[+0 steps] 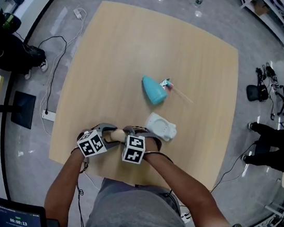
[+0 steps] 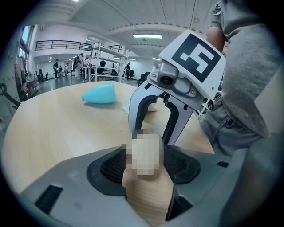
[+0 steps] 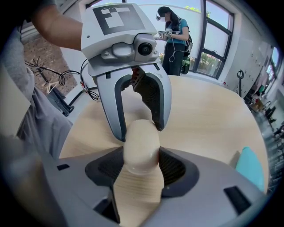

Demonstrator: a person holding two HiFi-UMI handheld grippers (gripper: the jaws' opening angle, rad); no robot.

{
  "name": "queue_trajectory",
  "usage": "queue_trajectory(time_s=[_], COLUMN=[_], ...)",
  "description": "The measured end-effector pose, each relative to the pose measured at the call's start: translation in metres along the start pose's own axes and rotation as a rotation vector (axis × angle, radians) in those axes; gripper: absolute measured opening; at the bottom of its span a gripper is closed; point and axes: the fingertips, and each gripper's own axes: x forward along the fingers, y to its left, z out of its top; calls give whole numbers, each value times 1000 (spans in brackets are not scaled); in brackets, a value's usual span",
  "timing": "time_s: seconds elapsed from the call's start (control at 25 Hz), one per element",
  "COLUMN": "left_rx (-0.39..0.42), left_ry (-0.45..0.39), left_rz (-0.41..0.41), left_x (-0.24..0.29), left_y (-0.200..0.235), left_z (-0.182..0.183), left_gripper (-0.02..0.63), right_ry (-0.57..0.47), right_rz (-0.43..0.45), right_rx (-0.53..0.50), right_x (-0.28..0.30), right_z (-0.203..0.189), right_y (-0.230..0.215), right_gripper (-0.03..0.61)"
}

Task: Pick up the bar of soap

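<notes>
Cream glossy oval bar of soap (image 3: 141, 144) is clamped by left gripper (image 2: 144, 166) and right gripper (image 3: 141, 168) (one per end); uneven squeezing could squirt it loose.

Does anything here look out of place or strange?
Yes. The cream oval bar of soap is clamped by both the left tongs and the right tongs at once, one from each end. Also, the teal cone-shaped object lies on its side on the wooden table.

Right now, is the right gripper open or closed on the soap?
Closed on it. In its own view the right gripper has both pads pressed against the bar of soap.
</notes>
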Motion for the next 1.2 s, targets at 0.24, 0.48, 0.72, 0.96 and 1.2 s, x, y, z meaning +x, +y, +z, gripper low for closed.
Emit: queue_trajectory(time_s=[0.24, 0.48, 0.72, 0.96, 1.2], left_rx=[-45, -138, -136, -90, -81], left_ry=[18, 0, -33, -80, -113], left_rz=[2, 31, 54, 101, 139], left_x=[3, -4, -12, -31, -45], left_y=[-2, 3, 6, 5, -6], left_z=[-16, -26, -16, 10, 20], left_gripper=[238, 233, 232, 232, 232], right_ry=[11, -7, 0, 9, 2], right_rz=[23, 47, 23, -15, -56], right_rx=[45, 107, 139, 177, 243], right_x=[9, 10, 11, 6, -3], right_z=[-8, -10, -15, -27, -39], right_y=[5, 3, 2, 2, -2], right_gripper=[247, 247, 247, 247, 247])
